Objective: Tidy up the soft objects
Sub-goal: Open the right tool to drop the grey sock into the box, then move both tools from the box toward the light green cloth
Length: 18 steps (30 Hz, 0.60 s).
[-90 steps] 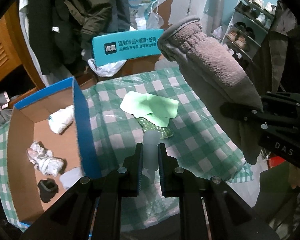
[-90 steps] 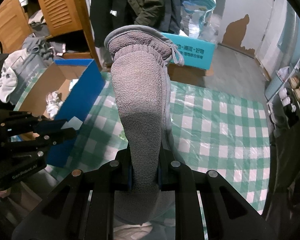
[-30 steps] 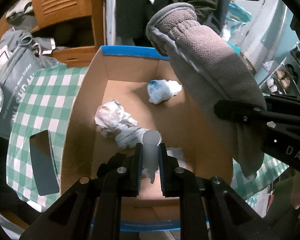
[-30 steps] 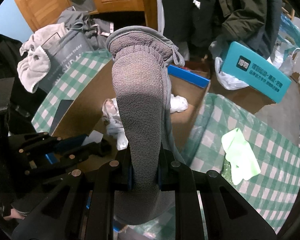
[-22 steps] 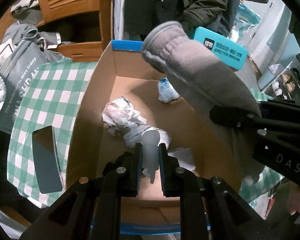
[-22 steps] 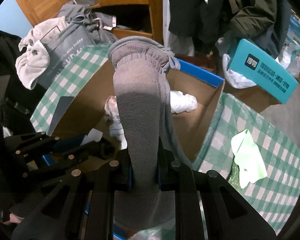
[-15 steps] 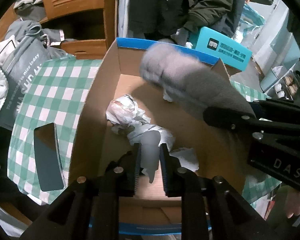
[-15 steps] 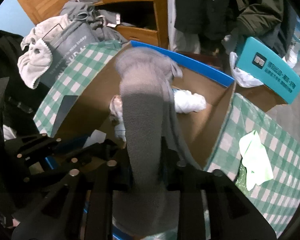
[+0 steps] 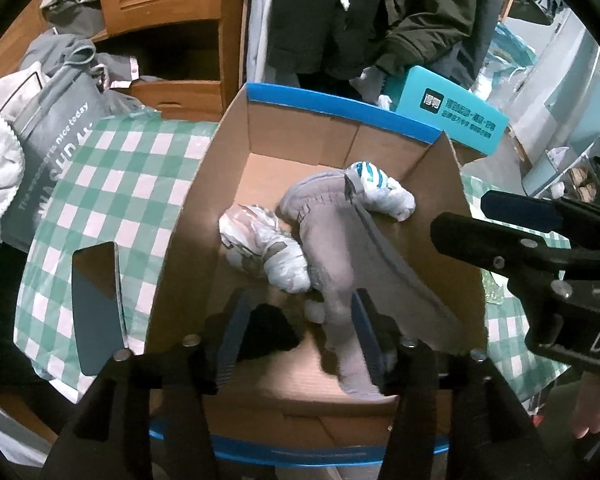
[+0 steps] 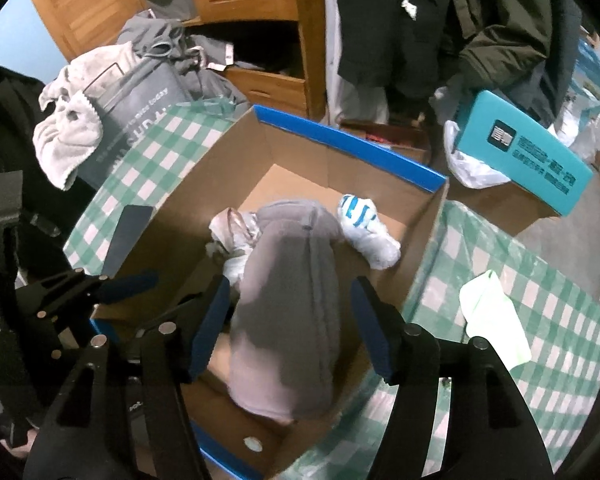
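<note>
A grey fleece glove (image 9: 332, 256) (image 10: 288, 304) lies blurred inside the blue-edged cardboard box (image 9: 340, 120) (image 10: 352, 140), over crumpled white soft items (image 9: 268, 248) (image 10: 368, 228). A small white piece (image 9: 315, 312) sits beside it in the box. My left gripper (image 9: 300, 328) is open and empty above the box's near end. My right gripper (image 10: 290, 316) is open above the box, its fingers either side of the glove and apart from it. The right gripper also shows in the left wrist view (image 9: 540, 240).
The box stands on a green checked tablecloth (image 9: 100, 208). A light green cloth (image 10: 496, 312) lies on the cloth right of the box. A dark flat phone-like slab (image 9: 96, 304) lies left of it. A teal carton (image 10: 528, 160), hanging coats and a wooden cabinet stand behind.
Both grippers have opened. The glove has dropped from the right gripper into the box, and the small white piece has left the left gripper's fingers.
</note>
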Each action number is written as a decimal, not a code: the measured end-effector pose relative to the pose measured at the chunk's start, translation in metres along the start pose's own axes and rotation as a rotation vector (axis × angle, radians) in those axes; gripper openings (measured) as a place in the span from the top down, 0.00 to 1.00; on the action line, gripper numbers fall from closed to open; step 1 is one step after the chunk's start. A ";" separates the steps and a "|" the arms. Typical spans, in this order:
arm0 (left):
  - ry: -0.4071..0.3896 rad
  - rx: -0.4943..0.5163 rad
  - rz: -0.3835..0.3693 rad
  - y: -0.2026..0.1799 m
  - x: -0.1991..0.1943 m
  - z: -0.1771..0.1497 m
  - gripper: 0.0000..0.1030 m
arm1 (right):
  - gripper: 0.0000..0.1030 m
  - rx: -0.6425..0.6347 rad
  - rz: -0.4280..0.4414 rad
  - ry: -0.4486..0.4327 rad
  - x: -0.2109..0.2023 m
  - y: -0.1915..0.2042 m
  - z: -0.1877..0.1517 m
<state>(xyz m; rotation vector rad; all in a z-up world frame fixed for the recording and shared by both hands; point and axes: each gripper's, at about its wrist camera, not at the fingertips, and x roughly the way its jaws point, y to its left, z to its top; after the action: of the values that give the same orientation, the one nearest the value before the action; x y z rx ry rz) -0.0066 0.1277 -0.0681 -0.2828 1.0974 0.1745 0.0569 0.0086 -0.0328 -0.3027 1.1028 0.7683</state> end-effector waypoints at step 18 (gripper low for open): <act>-0.004 0.072 -0.017 -0.041 -0.003 -0.001 0.32 | 0.36 0.069 -0.039 -0.011 -0.022 -0.051 -0.027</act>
<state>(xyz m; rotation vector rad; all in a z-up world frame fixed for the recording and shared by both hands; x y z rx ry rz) 0.0028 0.0887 -0.0604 -0.2275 1.0950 0.1205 0.0683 -0.0518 -0.0325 -0.2601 1.1076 0.6953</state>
